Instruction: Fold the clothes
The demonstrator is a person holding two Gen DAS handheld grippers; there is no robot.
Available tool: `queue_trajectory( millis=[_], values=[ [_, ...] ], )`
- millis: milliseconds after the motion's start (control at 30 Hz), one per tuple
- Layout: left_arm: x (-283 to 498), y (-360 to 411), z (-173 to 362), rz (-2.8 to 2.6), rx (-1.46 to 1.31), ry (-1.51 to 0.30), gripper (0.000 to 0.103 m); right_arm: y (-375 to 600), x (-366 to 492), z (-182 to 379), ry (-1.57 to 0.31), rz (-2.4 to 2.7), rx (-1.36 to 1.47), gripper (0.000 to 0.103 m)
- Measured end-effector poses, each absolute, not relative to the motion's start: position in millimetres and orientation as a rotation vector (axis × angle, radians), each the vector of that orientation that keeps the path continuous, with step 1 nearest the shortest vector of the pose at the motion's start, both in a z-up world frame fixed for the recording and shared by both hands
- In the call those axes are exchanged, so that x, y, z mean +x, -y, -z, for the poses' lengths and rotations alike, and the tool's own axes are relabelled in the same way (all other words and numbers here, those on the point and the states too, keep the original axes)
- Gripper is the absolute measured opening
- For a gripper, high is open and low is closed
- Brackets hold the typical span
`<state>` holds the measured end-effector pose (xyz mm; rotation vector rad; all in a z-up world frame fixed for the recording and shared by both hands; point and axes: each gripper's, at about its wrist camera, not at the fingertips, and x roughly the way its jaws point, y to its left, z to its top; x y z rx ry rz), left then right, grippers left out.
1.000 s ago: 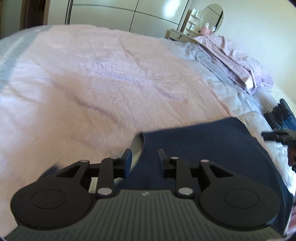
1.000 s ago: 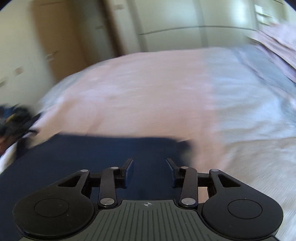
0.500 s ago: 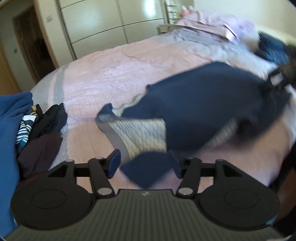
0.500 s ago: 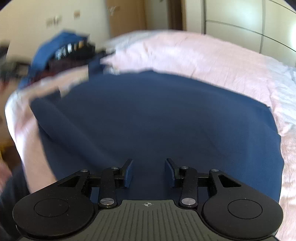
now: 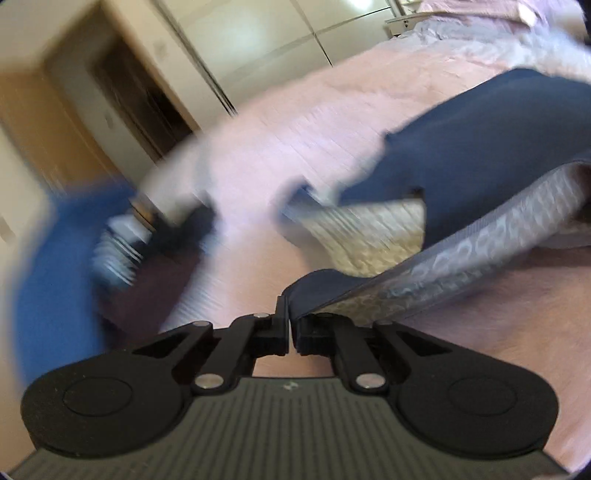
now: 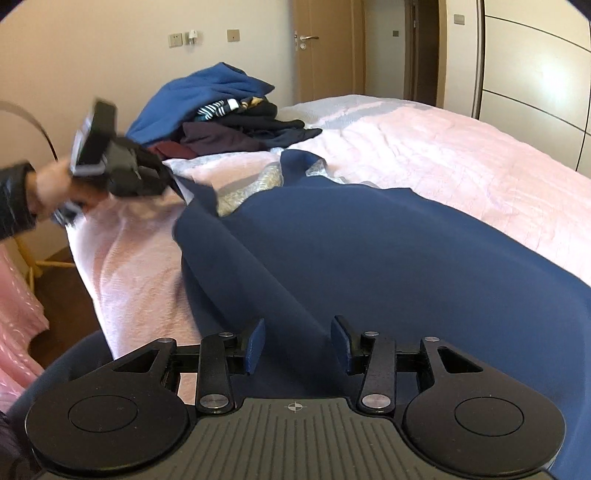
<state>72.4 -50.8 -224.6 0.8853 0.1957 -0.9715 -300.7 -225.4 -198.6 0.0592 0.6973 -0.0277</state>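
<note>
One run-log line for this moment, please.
left tool: shut on navy garment corner | right tool: open over garment | bed: clothes pile behind

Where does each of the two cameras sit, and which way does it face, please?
Left wrist: sits on the left gripper, looking across the pink bed; its jaws are shut on the navy garment.
Right wrist: sits on the right gripper, jaws open above the garment, facing the clothes pile; the person's left hand shows.
Both share garment, bed, pile.

- Left wrist view: heavy motion blur smears the wardrobe and clothes pile.
- Right wrist view: sharp, bright daylight; glare on wardrobe doors.
- Fisheye bending, dark corners.
</note>
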Motion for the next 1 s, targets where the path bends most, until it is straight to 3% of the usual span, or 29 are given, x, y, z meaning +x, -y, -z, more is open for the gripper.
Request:
queue_trajectory(
  millis=[33,133,300,367,433,600,733,1000],
  values=[
    [67,44,210,0.943,0.931,-0.122,0.006,226,-300,198,-0.691,0.036,0.057,0.043],
    [67,38,194,0.950,0.981,-0.123,0.010,238,-311,195,-0.673,0.053,0.070,0.044],
    [64,37,241,0.916,1.099,-0.157,0.014,240,-306,198,-0.681,0.062,0.096,0.044],
    [64,36,264,0.904,1.161,-0.163,0.031,234,-305,199,-0.686,0.040,0.095,0.044],
    [68,30,276,0.915,1.176,-0.186,0.035,226,-303,200,-0.698,0.016,0.063,0.044],
    [64,11,269,1.000,1.135,-0.171,0.036,214,-298,207,-0.771,-0.050,-0.005,0.045],
    [75,19,261,0.991,1.073,-0.161,0.037,221,-277,190,-0.711,-0.121,0.047,0.045],
    [68,34,280,1.046,1.027,-0.198,0.036,243,-118,172,-0.680,-0.129,-0.034,0.045]
  ],
)
